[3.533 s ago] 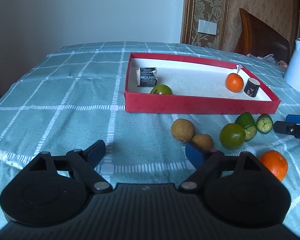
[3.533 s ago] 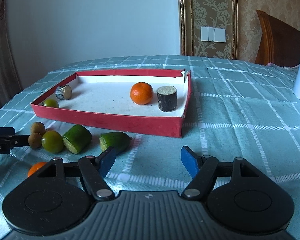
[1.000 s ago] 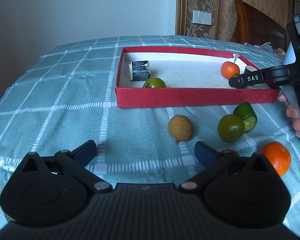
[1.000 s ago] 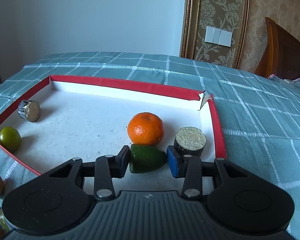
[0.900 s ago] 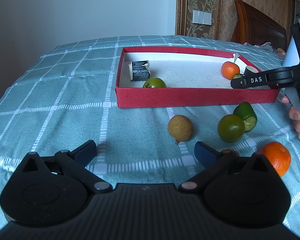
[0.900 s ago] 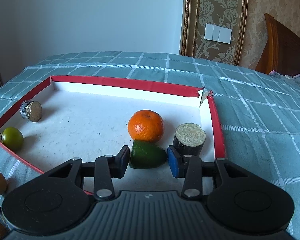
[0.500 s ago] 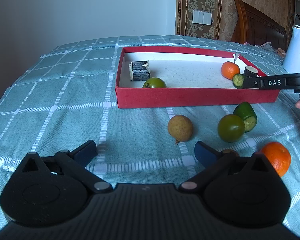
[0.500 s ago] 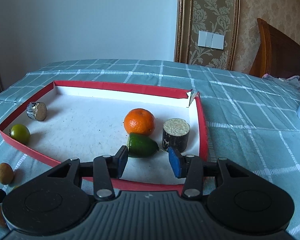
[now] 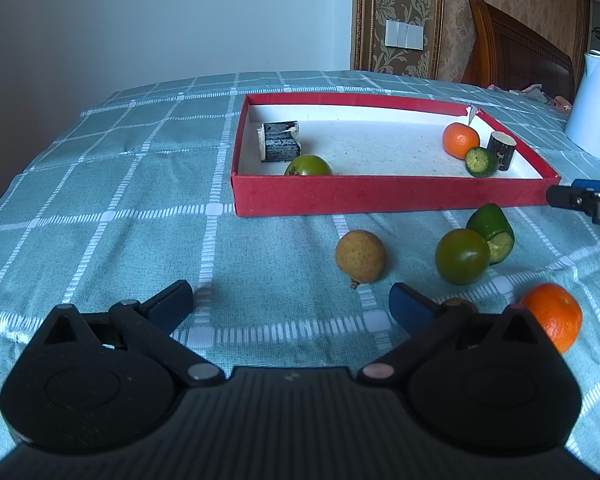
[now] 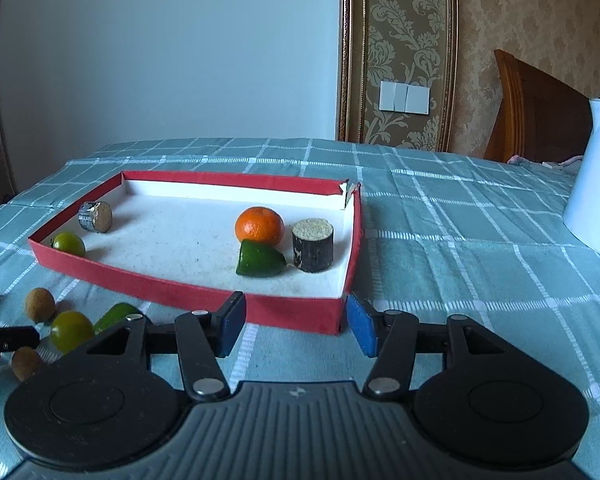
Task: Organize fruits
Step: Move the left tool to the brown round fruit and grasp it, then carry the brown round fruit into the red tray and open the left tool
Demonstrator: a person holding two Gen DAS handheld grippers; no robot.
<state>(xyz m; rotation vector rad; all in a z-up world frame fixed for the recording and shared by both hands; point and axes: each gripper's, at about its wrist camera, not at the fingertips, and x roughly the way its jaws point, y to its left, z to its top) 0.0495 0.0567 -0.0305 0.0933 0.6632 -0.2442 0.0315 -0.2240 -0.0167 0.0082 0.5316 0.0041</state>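
Observation:
A red tray with a white floor holds an orange, a green fruit half, a dark cut log piece, a second log piece and a green round fruit. My right gripper sits outside the tray's near right corner, its jaws opening with nothing between them. My left gripper stands open and empty over the cloth. Ahead of it lie a brown fruit, a green round fruit, a green half and an orange.
A teal checked cloth covers the surface. A white kettle stands at the right. A small brown fruit lies near the left gripper's tip. A wooden headboard stands behind.
My right gripper let go of the green half inside the tray beside the orange and log piece, then drew back out over the tray's near rim while its jaws widened. The left gripper stayed still.

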